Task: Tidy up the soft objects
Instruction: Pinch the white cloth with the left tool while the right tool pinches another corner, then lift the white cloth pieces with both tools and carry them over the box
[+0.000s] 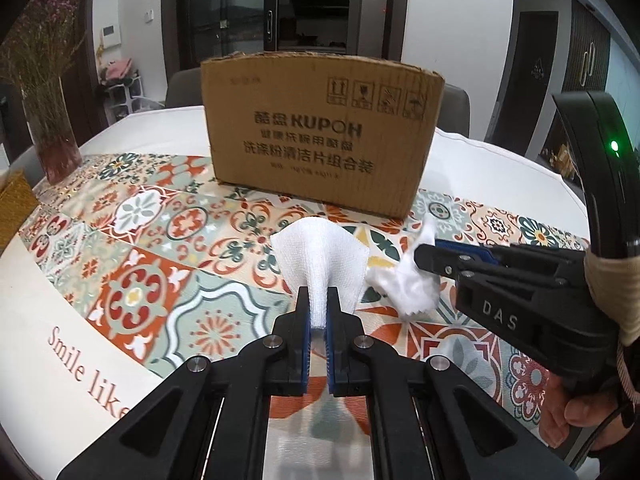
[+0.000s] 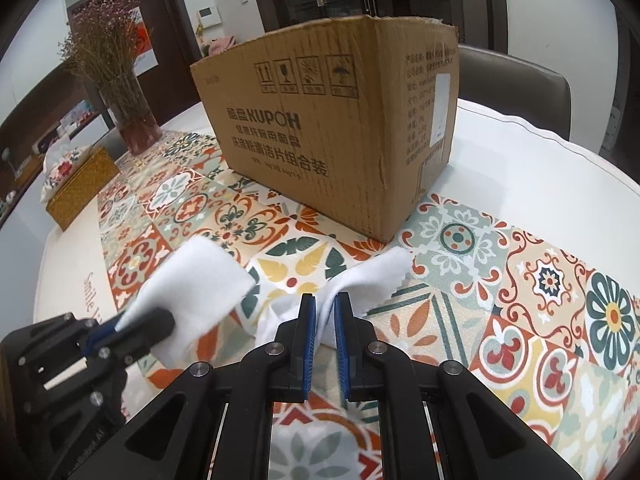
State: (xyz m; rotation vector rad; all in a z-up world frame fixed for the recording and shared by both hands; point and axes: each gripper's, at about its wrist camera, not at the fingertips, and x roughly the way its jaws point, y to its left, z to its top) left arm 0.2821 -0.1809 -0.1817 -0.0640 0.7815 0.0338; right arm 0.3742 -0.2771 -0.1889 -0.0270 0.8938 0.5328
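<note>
My left gripper [image 1: 319, 292] is shut on a white cloth [image 1: 320, 256] that fans out upward beyond its blue pads, above the patterned mat. To its right, my right gripper [image 1: 420, 254] is shut on a crumpled white cloth with a zigzag edge [image 1: 412, 288]. In the right wrist view, the right gripper [image 2: 325, 298] pinches that cloth [image 2: 372, 272], and the left gripper [image 2: 160, 320] holds its white cloth [image 2: 200, 276] at the lower left. I cannot tell whether the two white pieces are joined. A brown cardboard box [image 1: 320, 128] [image 2: 320, 132] stands just behind.
A tile-patterned mat [image 1: 160, 240] covers the white table [image 2: 540, 176]. A glass vase of dried flowers [image 1: 56, 148] [image 2: 132, 120] stands at the far left, with a woven tissue box [image 2: 80, 188] nearer. A grey chair [image 2: 516, 80] is behind the box. A hand [image 1: 568, 420] grips the right handle.
</note>
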